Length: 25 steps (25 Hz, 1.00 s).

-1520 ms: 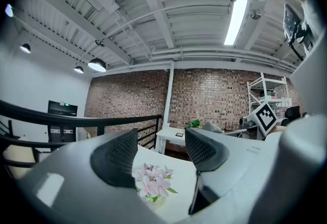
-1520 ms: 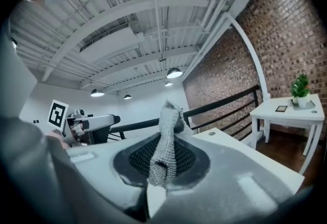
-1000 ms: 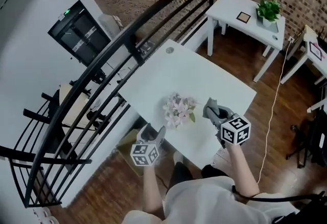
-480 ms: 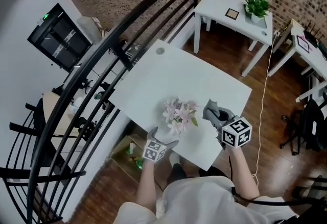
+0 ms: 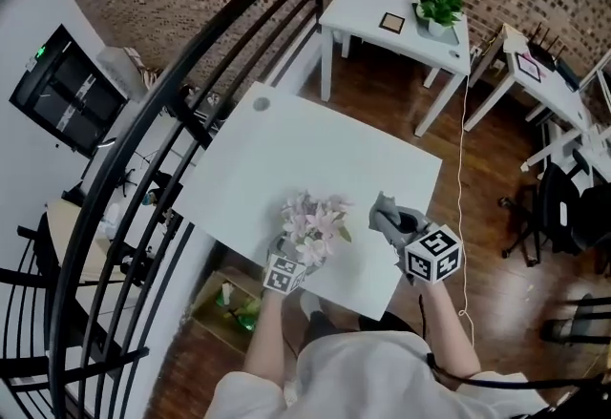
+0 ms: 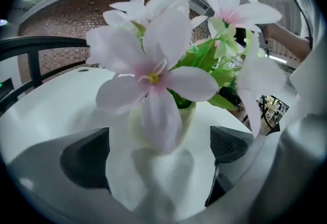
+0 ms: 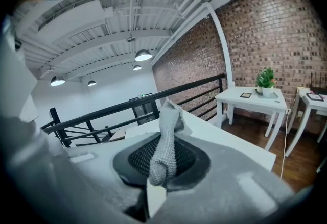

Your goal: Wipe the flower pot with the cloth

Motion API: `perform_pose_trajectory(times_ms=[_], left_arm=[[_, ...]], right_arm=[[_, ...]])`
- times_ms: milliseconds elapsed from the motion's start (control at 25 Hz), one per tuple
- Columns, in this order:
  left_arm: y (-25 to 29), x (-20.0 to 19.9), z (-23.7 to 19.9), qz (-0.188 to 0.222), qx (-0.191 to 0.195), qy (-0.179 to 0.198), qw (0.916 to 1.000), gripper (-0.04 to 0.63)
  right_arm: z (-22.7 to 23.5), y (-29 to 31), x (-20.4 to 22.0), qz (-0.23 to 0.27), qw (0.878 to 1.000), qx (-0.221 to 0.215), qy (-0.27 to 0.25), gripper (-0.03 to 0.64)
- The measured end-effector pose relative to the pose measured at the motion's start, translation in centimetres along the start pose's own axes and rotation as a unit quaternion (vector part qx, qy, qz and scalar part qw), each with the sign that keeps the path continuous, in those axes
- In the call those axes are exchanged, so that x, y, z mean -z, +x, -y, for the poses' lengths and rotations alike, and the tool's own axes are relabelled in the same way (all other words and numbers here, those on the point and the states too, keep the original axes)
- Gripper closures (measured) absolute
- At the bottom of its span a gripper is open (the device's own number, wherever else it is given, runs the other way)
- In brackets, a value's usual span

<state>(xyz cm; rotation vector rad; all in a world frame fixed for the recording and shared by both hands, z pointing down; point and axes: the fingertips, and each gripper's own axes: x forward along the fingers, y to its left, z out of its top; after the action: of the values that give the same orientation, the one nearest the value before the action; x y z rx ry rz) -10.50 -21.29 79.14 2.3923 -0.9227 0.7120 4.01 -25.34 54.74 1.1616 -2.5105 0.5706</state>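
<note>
A pale flower pot (image 6: pixel 186 118) with pink flowers (image 5: pixel 310 221) stands near the front edge of the white table (image 5: pixel 315 145). My left gripper (image 5: pixel 289 255) is low at the pot's near side. Its jaws have just been opening and now stand wide, open, with the pot between the pads (image 6: pixel 84 159) and a gap on both sides. Petals hide most of the pot in the left gripper view. To the right of the flowers, my right gripper (image 5: pixel 393 222) is shut on a grey cloth (image 7: pixel 166 141), which sticks up from the jaws.
A black curved railing (image 5: pixel 191 83) runs along the table's left side. A small round disc (image 5: pixel 261 104) lies at the table's far corner. Beyond stands a white side table (image 5: pixel 382 2) with a potted green plant (image 5: pixel 439 5); a chair (image 5: pixel 549 207) is at the right.
The left gripper has dropped from beside the table's front edge and moved in to the pot, its jaws going from shut to wide. The right gripper kept the cloth and stayed put.
</note>
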Motion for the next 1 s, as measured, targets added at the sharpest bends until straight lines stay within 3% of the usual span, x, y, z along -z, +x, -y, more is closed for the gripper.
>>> perform_pose_trajectory(times_ms=[240,480,600,680,760,880,960,1000], left_arm=[[2.0,-1.7,-0.5,0.014,0.013,0.011,0.9998,-0.032],[3.0,-3.2,0.8,0.023,0.027,0.006,0.9994,0.058],[3.1,-3.9,0.8,0.026,0.025,-0.020,0.9992,0.064],[2.8,-4.5,0.5,0.035,0.030,-0.063,0.9970,0.067],[2.5,-5.0,0.2,0.049,0.044,-0.123,0.9902,0.069],[2.2,-5.4,0.5,0.069,0.073,-0.213,0.9718,0.074],[1.9,-5.7,0.9,0.083,0.096,-0.271,0.9543,0.077],[1.7,-5.8,1.2,0.094,0.110,-0.305,0.9411,0.080]], right_arm=[[0.8,-0.8,0.1,0.002,1.000,0.020,0.003,0.607],[2.4,-2.3,0.3,0.005,0.999,0.035,0.011,0.607],[2.8,-2.4,0.0,0.007,0.999,0.033,0.014,0.607],[2.7,-2.0,-0.3,0.008,1.000,0.026,0.012,0.607],[2.4,-1.5,-0.5,0.007,1.000,0.016,0.009,0.607],[1.9,-1.0,-0.6,0.007,1.000,0.002,0.004,0.607],[1.8,-0.7,-0.6,0.006,1.000,-0.003,0.003,0.607],[1.7,-0.5,-0.6,0.006,1.000,-0.006,0.003,0.607]])
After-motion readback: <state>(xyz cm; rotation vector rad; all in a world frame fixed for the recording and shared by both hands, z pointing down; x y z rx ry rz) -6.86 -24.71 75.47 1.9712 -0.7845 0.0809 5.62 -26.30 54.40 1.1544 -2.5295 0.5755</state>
